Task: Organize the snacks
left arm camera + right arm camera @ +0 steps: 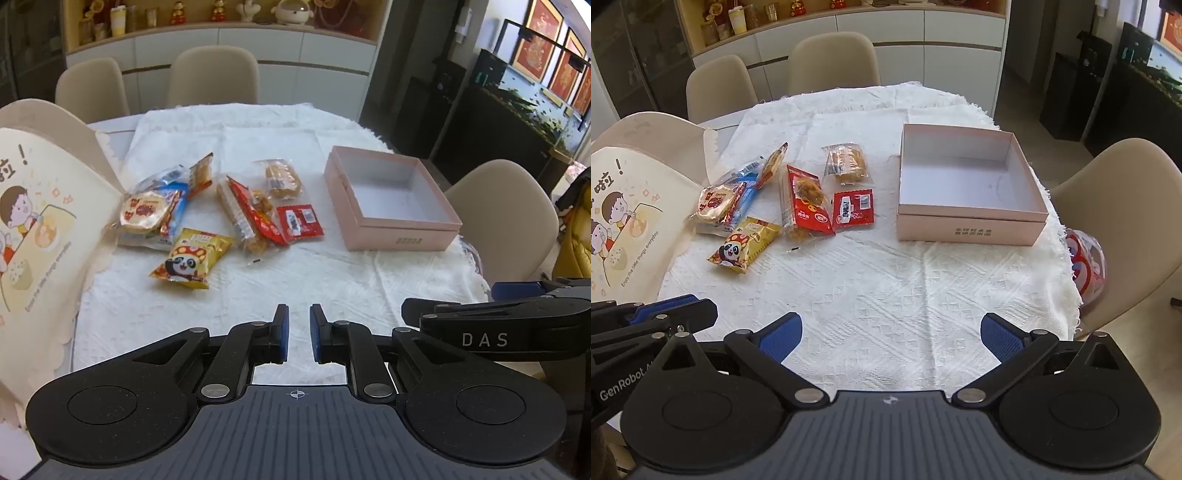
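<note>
Nothing packed yet, judging by the bare pink box (971,184) at the right of the tabletop (871,295), open side up. Snacks heaped well apart from it on the left: panda packet (744,245) nearest, red sachet (854,210) closest to the box, long red packet (807,203) beside it, clear-wrapped pastry (846,164) further back, round cracker (714,203) lying on a blue packet at the far left.

Left gripper (299,332) low at the near edge, jaws nearly pressed together with only a slim gap, nothing between them. Right gripper (892,338) alongside, jaws spread wide, also unloaded.

Best to start with the right gripper, already spread, on the red sachet: lone, flat, shortest carry to the box. Come down over a crimped edge rather than the slippery flat face, pinch firmly but without crushing. Lift clear before crossing the box wall, then release low inside, toward a corner, to leave room for the rest. Left jaws to be widened before reaching for the panda packet
</note>
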